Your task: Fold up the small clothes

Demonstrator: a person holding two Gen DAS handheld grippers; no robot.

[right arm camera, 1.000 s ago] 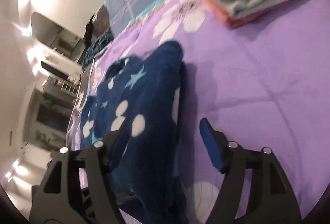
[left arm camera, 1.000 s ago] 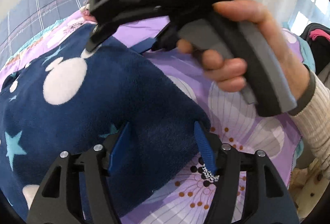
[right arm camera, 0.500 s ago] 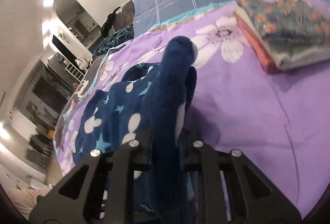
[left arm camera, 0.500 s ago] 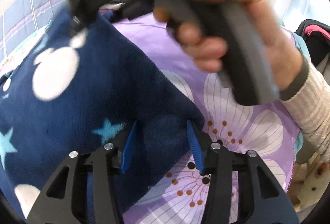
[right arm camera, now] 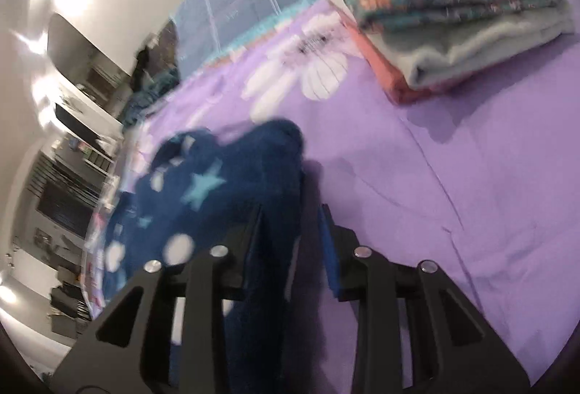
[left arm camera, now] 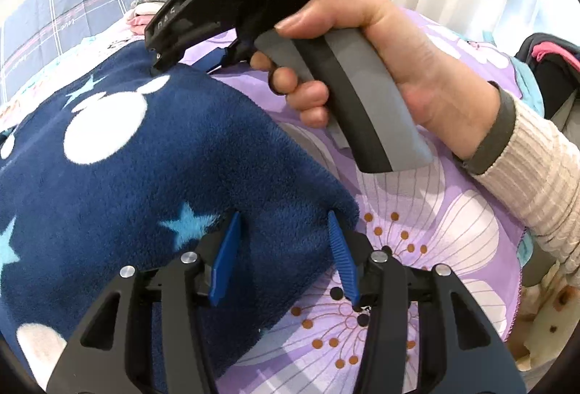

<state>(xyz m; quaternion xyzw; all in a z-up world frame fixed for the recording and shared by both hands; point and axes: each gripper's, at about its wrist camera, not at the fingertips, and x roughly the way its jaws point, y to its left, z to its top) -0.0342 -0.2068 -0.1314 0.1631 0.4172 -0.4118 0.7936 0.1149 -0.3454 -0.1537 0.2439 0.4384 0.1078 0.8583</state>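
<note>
Fleece first — the navy garment (left arm camera: pixel 152 176) lies on the purple bedspread (left arm camera: pixel 417 249), and we pinch its near corner in our left gripper (left arm camera: pixel 282 249), jaws half closed on the thick fold, probably to anchor it. Our right gripper (right arm camera: pixel 290 241) straddles a raised ridge of fabric — its jaws have just been opening, likely releasing it. Folded clothes (right arm camera: pixel 453 13) wait beyond.
</note>
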